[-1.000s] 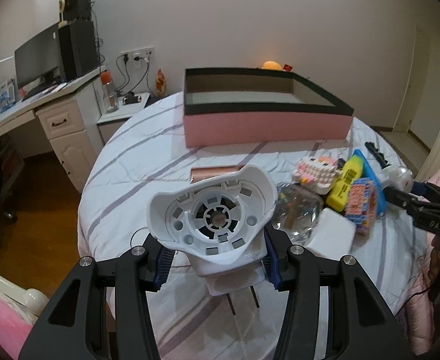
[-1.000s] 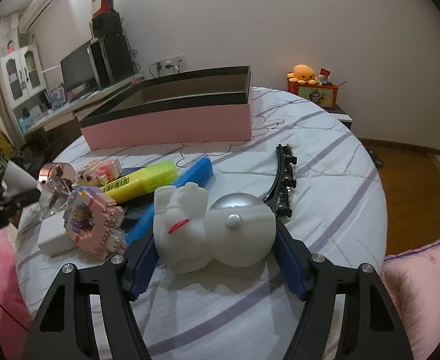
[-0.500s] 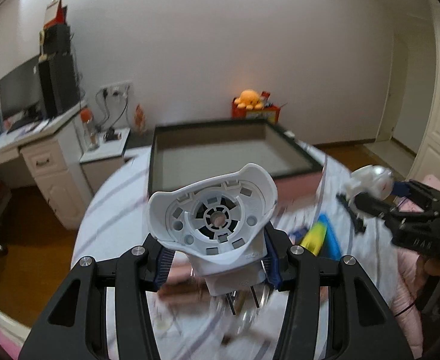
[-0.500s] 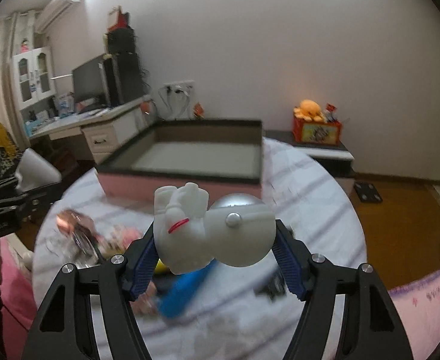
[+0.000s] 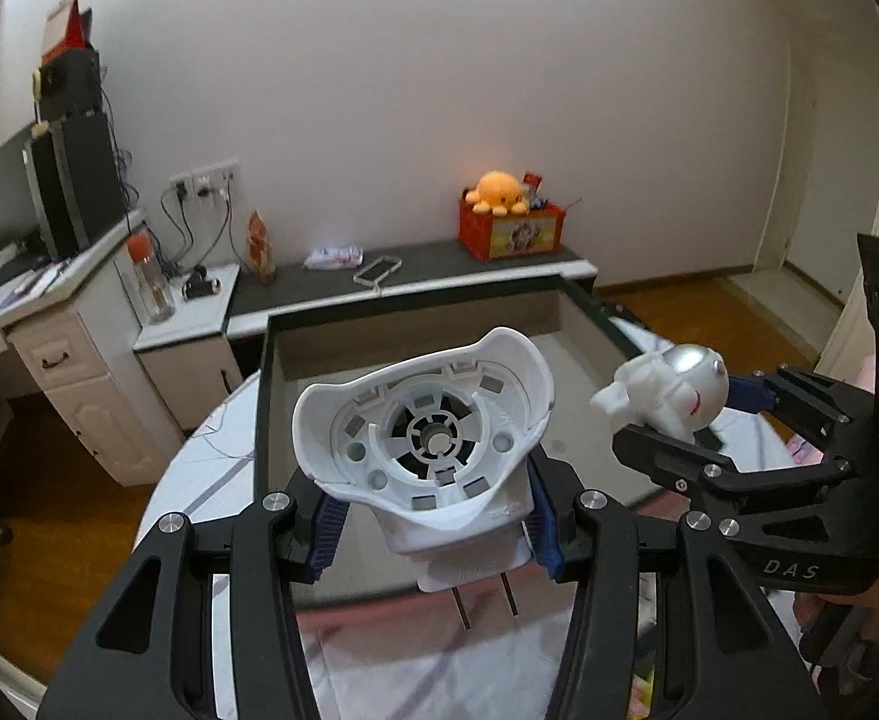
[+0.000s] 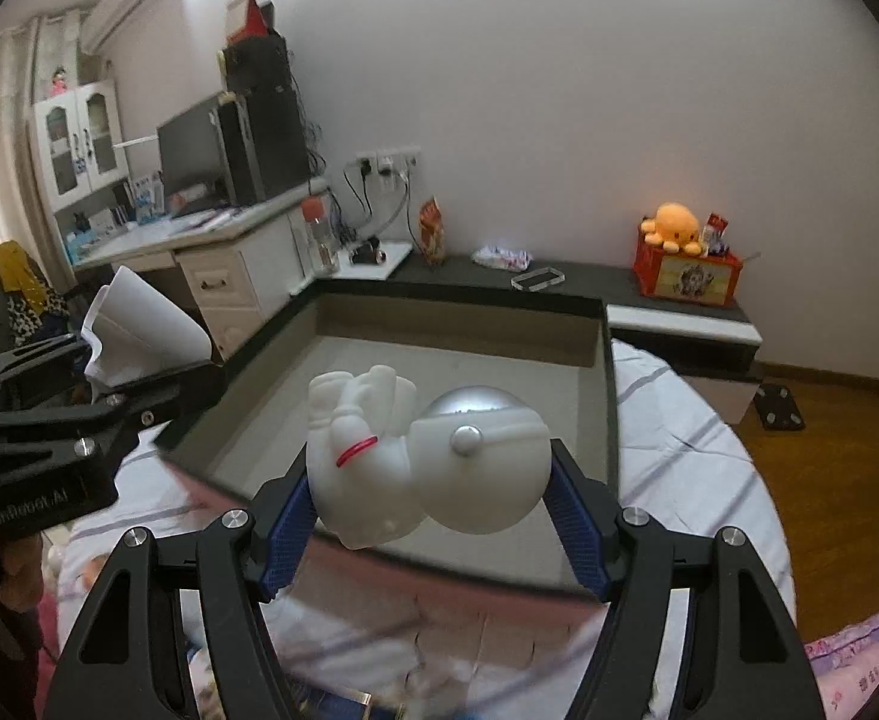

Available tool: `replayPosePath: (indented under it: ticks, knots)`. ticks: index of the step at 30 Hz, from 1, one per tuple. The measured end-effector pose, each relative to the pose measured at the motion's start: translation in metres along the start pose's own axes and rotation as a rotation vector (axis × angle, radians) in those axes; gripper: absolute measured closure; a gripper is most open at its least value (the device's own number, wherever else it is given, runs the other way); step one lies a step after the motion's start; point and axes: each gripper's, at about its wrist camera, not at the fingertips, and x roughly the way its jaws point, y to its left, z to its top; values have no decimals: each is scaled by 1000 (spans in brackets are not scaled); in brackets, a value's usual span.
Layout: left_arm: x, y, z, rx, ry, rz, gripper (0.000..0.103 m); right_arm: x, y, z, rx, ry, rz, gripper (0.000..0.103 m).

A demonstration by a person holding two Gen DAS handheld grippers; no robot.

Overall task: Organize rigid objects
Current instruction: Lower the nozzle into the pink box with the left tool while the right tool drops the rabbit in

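Note:
My left gripper [image 5: 427,531] is shut on a white plastic plug-in fan housing [image 5: 424,438] with two metal prongs below it. It holds the housing above the near wall of the pink box [image 5: 295,372], whose rim is black and whose floor is bare. My right gripper [image 6: 433,516] is shut on a white astronaut figure [image 6: 421,456] with a silver helmet, also above the box's [image 6: 601,384] near edge. The figure [image 5: 667,390] and right gripper show at the right of the left wrist view; the housing [image 6: 139,330] shows at the left of the right wrist view.
The box stands on a round table with a striped white cloth [image 6: 679,432]. Behind it are a low dark bench [image 5: 415,270] with an orange plush on a red box [image 5: 508,219], and a desk with a monitor [image 6: 199,150] at left. Blurred small items lie at the table's near edge [image 6: 79,570].
Both grippers have lifted their objects off the table and carried them forward over the pink box. The pile of small items has dropped out of view below.

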Motion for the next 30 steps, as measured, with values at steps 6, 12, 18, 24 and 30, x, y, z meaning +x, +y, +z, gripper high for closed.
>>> replayPosePath:
  ticks: [6, 12, 18, 24, 30]
  knots:
    - [41, 5, -5, -1, 75, -8, 52, 40, -6, 0, 18, 89, 2, 31]
    - [60, 8, -12, -13, 123, -2, 50, 57, -6, -5, 28, 138, 2, 31]
    - [38, 12, -14, -24, 63, 44, 12, 50, -12, -3, 60, 117, -12, 23]
    - [-10, 18, -20, -23, -5, 85, 4, 16, -4, 0, 50, 64, -9, 23]
    - [-78, 18, -35, -48, -115, 99, 0, -48, 8, -7, 29, -48, -12, 21]
